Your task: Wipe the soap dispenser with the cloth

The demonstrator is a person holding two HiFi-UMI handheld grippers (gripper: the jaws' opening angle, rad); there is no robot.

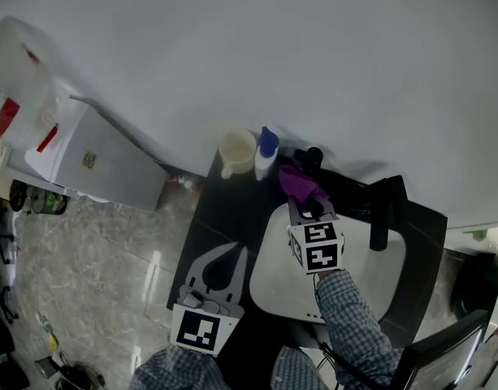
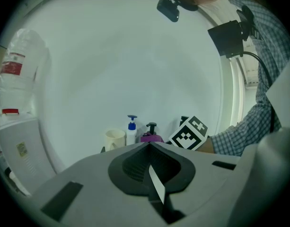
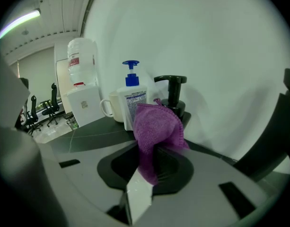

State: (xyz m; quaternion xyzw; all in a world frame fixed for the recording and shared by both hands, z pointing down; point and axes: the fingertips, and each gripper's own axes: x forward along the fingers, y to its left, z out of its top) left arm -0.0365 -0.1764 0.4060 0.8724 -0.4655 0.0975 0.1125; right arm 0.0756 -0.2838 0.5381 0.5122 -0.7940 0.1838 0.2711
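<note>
As the left tongs (image 2: 148, 144) hang by the near-left edge of the worktop (image 1: 220, 214), tips together w/ nothing between them, they look idle. Further in, over the far rim of the white sink (image 1: 269, 246), the right tongs (image 1: 304, 204) are clamped on a purple cloth (image 3: 156, 126). It's bunched & stands proud of the tips, so a soft pad faces fwd. Just beyond it, at the worktop's far edge, is the soap dispenser (image 3: 171, 80): black, pump type, upright. The cloth is right by its lower body, but I can't tell if they're touching. From the dispenser toward the far-left corner come a white bottle (image 3: 133, 98) w/ a blue pump, then a cream mug (image 3: 114, 107), all close together. A black tap (image 1: 383, 214) sits nearer the right edge, well apart.

Step in hand, as I read it: cloth gripped, approach approx. done, wiping proper about to begin. Next move prob. needs the pad pressed on the black body & stroked up/down or round it, lightly enough not to tip it or shove it into the bottle beside it. The left tongs could steady the pump head if it wobbles.
</note>
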